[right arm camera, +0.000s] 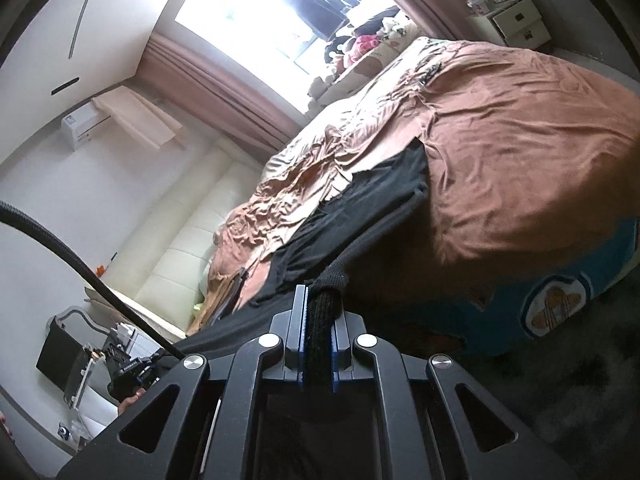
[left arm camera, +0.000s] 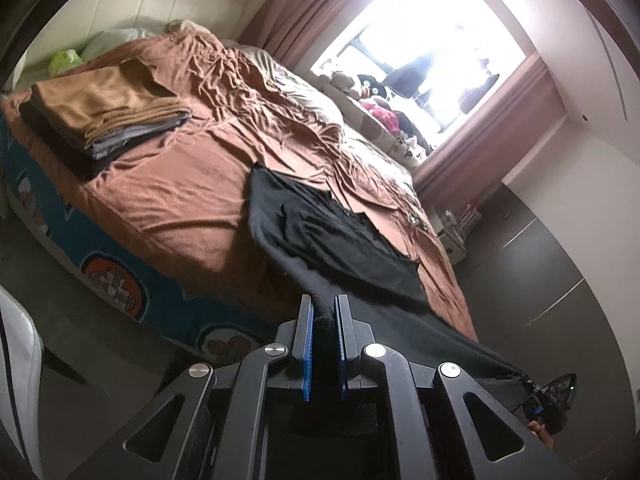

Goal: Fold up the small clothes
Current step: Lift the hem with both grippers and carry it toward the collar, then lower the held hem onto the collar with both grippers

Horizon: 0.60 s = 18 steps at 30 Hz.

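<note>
Left claw [left arm camera: 324, 312] and right claw [right arm camera: 319, 300] each clenching black garment [left arm camera: 336, 232] (stretched between), bed [left arm camera: 180, 200] beneath

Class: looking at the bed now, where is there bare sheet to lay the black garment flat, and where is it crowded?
Free: the brown sheet between the folded stack and the black garment. Also the smooth foot-end sheet beside the garment. Crowded: the window side, with rumpled bedding and stuffed toys.

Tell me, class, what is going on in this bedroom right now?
A person holds a gripper in each hand, and both the left gripper and the right gripper are shut on one black garment. It stretches from the grippers onto the bed, partly lying flat. A stack of folded clothes sits further up the bed.
</note>
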Each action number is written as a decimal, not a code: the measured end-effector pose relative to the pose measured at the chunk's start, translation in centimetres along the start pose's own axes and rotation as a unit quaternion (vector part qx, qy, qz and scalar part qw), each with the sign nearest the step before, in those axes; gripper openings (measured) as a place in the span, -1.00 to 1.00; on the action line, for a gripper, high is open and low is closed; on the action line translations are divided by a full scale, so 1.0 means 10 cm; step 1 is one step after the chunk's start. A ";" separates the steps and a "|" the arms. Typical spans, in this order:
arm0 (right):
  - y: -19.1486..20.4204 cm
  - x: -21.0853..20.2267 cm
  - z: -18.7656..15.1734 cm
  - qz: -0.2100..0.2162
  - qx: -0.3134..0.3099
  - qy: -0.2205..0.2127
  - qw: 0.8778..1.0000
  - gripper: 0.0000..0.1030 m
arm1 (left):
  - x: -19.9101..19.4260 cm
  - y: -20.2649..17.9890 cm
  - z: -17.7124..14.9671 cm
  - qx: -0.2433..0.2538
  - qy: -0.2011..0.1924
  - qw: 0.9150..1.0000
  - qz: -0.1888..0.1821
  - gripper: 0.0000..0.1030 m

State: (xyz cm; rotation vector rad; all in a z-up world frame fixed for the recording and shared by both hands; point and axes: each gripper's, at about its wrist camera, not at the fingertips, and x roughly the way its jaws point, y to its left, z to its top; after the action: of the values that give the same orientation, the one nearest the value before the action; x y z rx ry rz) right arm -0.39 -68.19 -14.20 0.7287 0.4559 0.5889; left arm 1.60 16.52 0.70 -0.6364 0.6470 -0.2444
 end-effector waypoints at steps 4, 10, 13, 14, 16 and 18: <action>0.04 0.14 0.18 -0.001 -0.011 -0.003 1.000 -0.90 | 0.09 -0.09 0.17 0.004 -0.010 1.000 0.004 -0.81; 0.09 0.39 0.45 -0.005 -0.022 -0.001 1.000 -0.90 | 0.27 -0.17 0.42 0.006 -0.020 1.000 0.007 -0.81; 0.10 0.51 0.58 -0.006 -0.023 0.000 1.000 -0.90 | 0.36 -0.20 0.54 0.004 -0.020 1.000 0.010 -0.81; 0.11 0.56 0.62 -0.006 -0.023 0.000 1.000 -0.90 | 0.41 -0.21 0.59 0.003 -0.019 1.000 0.011 -0.81; 0.10 0.64 0.69 -0.005 -0.022 0.000 1.000 -0.90 | 0.49 -0.24 0.69 0.006 -0.018 1.000 0.014 -0.81; 0.10 0.74 0.78 -0.008 -0.021 0.001 1.000 -0.90 | 0.58 -0.27 0.79 0.008 -0.016 1.000 0.017 -0.81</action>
State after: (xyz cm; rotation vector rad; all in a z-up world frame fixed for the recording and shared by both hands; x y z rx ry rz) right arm 9.24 -66.58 -9.66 0.6841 0.4493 0.5826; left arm 11.05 15.82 4.40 -0.6114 0.6238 -0.2064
